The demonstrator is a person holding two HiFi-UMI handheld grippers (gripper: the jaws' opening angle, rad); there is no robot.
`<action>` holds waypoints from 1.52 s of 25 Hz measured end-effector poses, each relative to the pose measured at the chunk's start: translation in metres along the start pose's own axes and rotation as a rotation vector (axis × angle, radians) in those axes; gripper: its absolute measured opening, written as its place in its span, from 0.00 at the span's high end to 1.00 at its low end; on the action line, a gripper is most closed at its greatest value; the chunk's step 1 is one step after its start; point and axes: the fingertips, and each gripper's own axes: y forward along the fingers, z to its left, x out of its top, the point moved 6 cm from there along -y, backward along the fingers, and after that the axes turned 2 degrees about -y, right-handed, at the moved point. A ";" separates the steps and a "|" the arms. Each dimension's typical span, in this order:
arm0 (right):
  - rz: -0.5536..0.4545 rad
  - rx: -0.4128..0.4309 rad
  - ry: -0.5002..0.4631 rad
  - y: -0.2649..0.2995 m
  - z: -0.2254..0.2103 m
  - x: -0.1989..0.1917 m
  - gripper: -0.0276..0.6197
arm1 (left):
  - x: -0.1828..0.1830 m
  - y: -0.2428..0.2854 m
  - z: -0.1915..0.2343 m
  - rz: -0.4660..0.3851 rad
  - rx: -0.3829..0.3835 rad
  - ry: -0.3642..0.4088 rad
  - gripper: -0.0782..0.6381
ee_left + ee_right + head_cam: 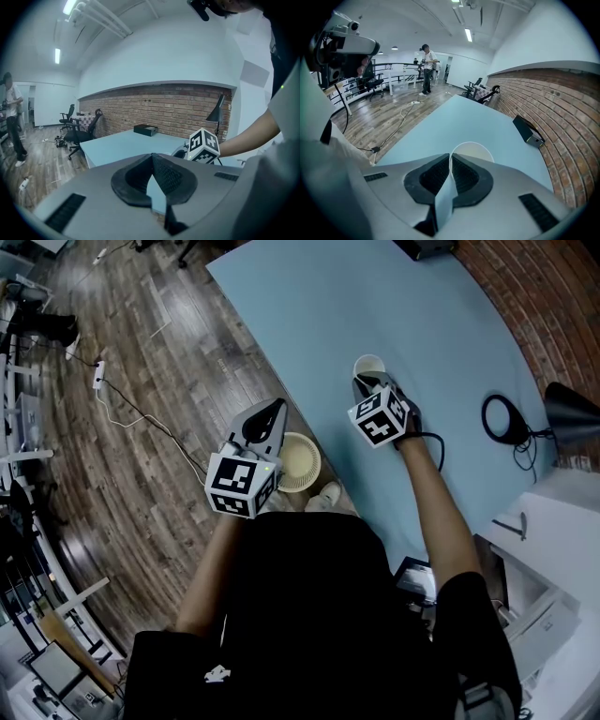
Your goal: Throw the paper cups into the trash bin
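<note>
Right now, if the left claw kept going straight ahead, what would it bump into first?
Nothing close, it seems: the shut, empty left claw points out over the blue table, and the black box near the brick wall looks first in line, though depth is unclear.

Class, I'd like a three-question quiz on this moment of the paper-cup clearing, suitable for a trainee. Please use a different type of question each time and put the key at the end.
1. True or false: the right tongs are closed on the wall of the paper cup.
2. The paper cup on the blue table is: A) upright, mouth up; B) lying on its side; C) upside down.
3. Fill in: the left tongs are shut and empty, next to the round cream ___ by the table's edge.

Key: 1 true; 2 A; 3 trash bin.
</note>
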 end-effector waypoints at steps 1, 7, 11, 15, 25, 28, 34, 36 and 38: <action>-0.005 0.000 0.003 -0.002 0.000 0.001 0.92 | 0.000 0.001 -0.001 0.001 -0.002 0.003 0.89; -0.048 -0.016 0.019 -0.020 0.001 0.004 0.93 | -0.001 0.000 -0.008 0.001 -0.007 0.007 0.89; -0.081 -0.024 0.019 -0.034 0.004 0.004 0.93 | -0.005 -0.002 -0.016 0.000 -0.004 0.008 0.89; -0.114 -0.025 0.019 -0.048 0.008 0.007 0.93 | -0.010 -0.007 -0.022 0.008 0.008 0.009 0.89; -0.192 -0.008 0.061 -0.066 0.015 0.011 0.93 | -0.019 -0.014 -0.027 0.016 0.051 0.002 0.89; -0.207 -0.007 0.063 -0.069 0.019 0.012 0.93 | -0.020 -0.015 -0.028 0.017 0.052 0.003 0.89; -0.263 0.003 0.082 -0.075 0.022 0.018 0.93 | -0.021 -0.017 -0.028 0.016 0.052 -0.002 0.89; -0.283 0.000 0.097 -0.077 0.021 0.020 0.93 | -0.021 -0.016 -0.026 0.019 0.054 -0.004 0.89; -0.302 -0.004 0.117 -0.079 0.022 0.023 0.93 | -0.020 -0.017 -0.024 0.017 0.055 -0.011 0.89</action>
